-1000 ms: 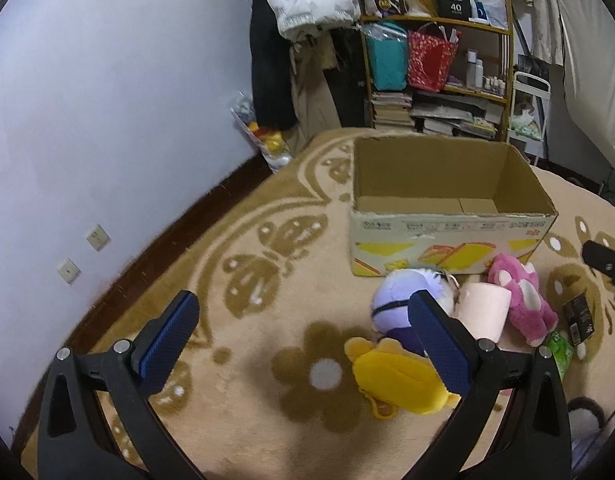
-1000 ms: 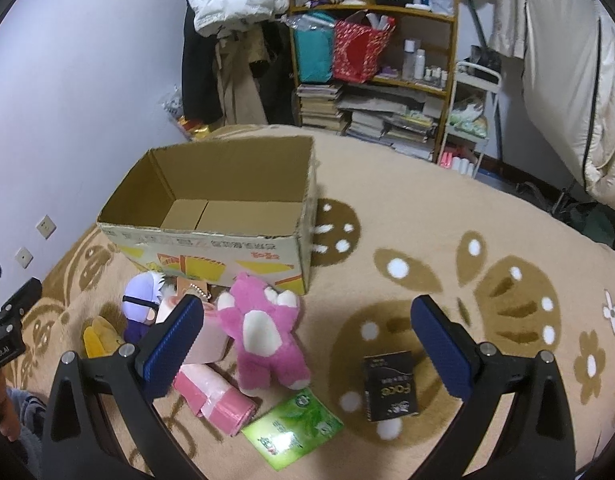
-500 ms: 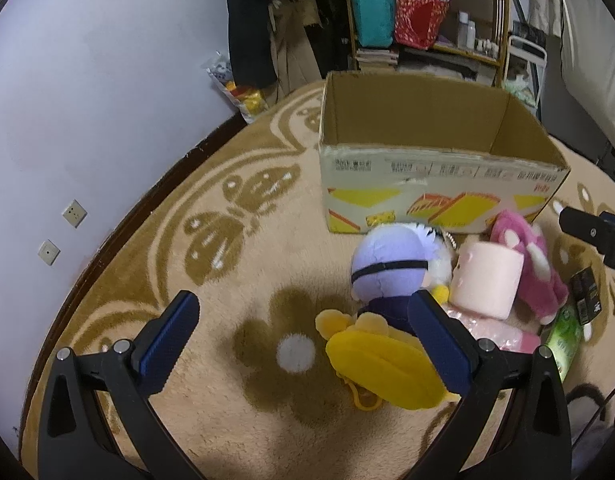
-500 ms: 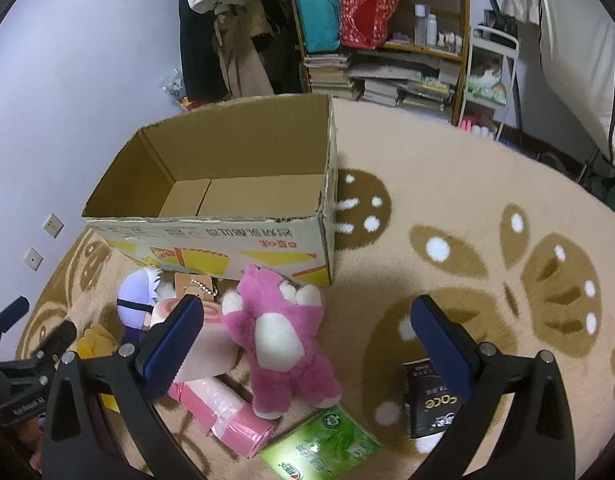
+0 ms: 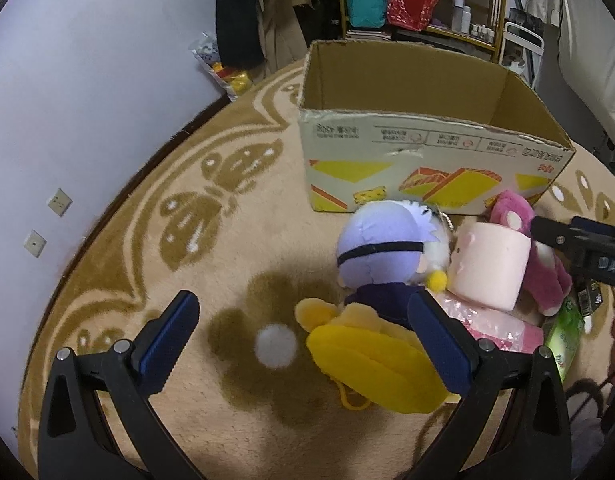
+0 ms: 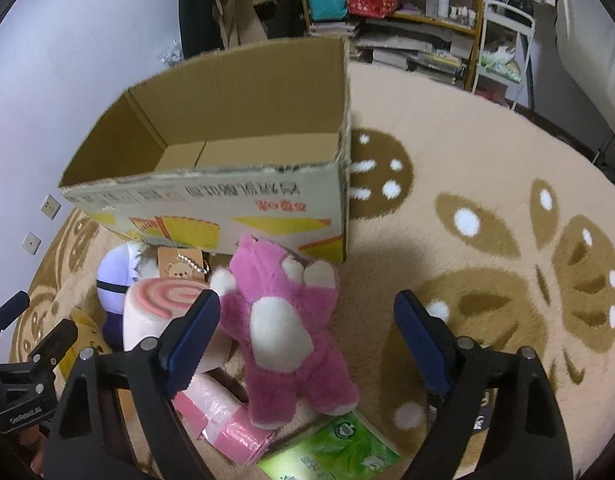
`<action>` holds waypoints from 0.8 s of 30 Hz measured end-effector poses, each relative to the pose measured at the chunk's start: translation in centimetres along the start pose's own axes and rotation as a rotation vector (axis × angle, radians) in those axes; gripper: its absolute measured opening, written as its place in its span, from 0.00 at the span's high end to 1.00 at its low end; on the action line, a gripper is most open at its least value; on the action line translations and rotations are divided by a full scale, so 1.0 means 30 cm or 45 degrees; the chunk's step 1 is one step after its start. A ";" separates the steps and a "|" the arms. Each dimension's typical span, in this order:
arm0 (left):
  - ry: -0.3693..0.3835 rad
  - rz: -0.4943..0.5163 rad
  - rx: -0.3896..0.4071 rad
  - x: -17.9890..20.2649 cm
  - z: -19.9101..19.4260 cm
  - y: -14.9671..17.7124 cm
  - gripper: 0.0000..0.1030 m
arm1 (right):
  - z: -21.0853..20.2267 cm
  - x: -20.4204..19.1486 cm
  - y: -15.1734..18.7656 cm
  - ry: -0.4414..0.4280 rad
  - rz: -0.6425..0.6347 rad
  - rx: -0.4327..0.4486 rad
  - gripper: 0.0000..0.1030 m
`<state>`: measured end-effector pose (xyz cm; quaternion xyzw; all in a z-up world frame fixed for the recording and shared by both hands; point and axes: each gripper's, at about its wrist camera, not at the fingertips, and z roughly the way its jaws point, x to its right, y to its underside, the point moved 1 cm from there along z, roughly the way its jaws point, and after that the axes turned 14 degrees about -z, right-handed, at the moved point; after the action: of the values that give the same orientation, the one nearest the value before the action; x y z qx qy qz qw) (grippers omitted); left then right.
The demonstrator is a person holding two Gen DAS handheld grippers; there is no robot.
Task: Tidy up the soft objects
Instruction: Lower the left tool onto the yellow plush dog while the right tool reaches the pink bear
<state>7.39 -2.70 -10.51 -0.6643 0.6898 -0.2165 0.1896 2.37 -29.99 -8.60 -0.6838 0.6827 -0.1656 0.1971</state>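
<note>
The left gripper (image 5: 303,332) and right gripper (image 6: 307,320) hung spread wide, empty, above a beige carpet (image 6: 447,152) with brown butterfly motifs. The pink plush bear (image 6: 283,320), swiss-roll plush (image 6: 167,300) and yellow plush (image 5: 371,364) lay before an open cardboard box (image 6: 235,200). Behind stood cluttered shelves (image 6: 427,12) and a pale wall (image 5: 87,80).

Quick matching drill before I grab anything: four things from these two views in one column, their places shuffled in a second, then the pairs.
Things
1. pink bear
2. yellow plush
3. cardboard box
4. green pack

Places
A. open and nothing in it, behind the toys
B. between the open right fingers
C. flat on the carpet at the bear's feet
D. partly behind the left gripper's inner finger

Pairs: 1-B, 2-D, 3-A, 4-C
</note>
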 end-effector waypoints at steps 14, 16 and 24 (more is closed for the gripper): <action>0.079 0.052 -0.189 0.062 0.083 0.068 0.00 | 0.043 -0.005 -0.002 -0.029 0.014 -0.015 0.11; 0.084 0.066 -0.215 0.071 0.092 0.081 0.00 | 0.040 -0.005 0.001 -0.029 0.018 -0.013 0.11; 0.169 0.058 -0.348 0.099 0.108 0.127 0.10 | 0.059 -0.006 0.014 -0.065 0.029 -0.039 0.11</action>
<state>5.85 -5.73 -15.23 -0.6523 0.7389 -0.1595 0.0563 2.87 -29.72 -10.34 -0.6829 0.6877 -0.1352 0.2058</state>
